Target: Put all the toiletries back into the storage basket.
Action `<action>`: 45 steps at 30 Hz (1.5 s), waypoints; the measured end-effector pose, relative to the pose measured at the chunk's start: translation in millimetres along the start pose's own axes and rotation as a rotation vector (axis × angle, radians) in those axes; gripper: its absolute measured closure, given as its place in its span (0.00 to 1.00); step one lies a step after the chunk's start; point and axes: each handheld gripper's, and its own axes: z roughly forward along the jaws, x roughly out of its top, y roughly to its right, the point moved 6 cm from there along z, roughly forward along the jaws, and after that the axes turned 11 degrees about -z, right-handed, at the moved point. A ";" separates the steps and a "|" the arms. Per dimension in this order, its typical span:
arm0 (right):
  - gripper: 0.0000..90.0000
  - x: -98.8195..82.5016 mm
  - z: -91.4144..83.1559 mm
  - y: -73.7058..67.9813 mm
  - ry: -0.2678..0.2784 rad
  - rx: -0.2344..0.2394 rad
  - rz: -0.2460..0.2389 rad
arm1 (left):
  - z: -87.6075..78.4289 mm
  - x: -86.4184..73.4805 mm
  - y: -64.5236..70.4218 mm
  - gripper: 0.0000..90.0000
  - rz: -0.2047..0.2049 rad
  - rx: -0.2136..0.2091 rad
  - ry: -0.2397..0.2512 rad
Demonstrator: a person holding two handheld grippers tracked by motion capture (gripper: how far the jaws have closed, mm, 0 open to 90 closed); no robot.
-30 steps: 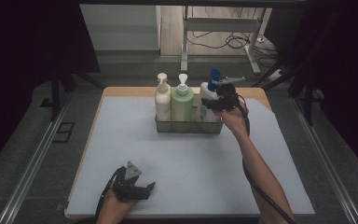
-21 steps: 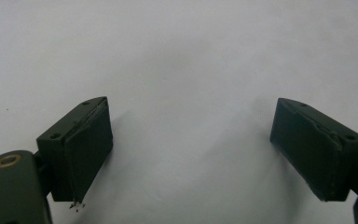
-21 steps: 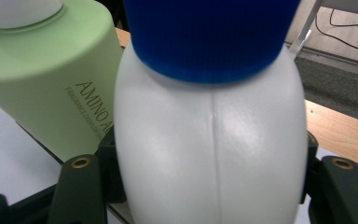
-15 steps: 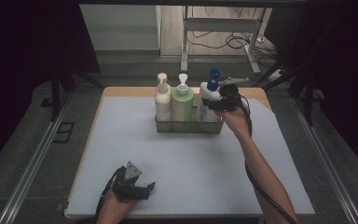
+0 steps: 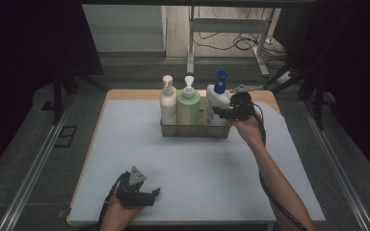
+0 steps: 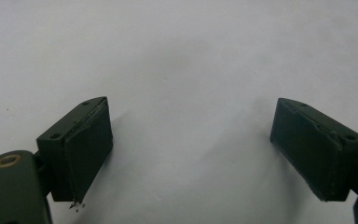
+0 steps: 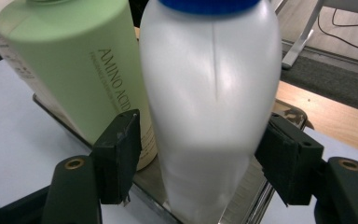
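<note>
A white bottle with a blue pump cap (image 5: 218,98) stands upright at the right end of a metal wire basket (image 5: 192,131). A green bottle (image 5: 189,106) and a cream bottle (image 5: 167,103) stand beside it. My right gripper (image 5: 217,111) reaches in from the right with its jaws on either side of the white bottle (image 7: 209,84). Its jaws have just been opening, and a thin gap shows at the left pad (image 7: 121,154). The green bottle (image 7: 74,60) stands just behind. My left gripper (image 5: 151,195) rests open on the mat near the front edge, with nothing between its jaws (image 6: 191,149).
A pale blue mat (image 5: 197,168) covers the wooden table (image 5: 125,95). The basket stands at the back centre of the mat. Metal rails (image 5: 33,163) run along both sides of the table, and cables lie on the floor behind it.
The right hand has shifted slightly rightward and toward me beside the white bottle. The left hand has stayed where it was.
</note>
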 end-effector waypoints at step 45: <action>0.99 -44.0 2.2 25.6 -0.090 -0.052 0.068 | -0.1 -0.1 -0.2 0.14 0.002 0.002 -0.001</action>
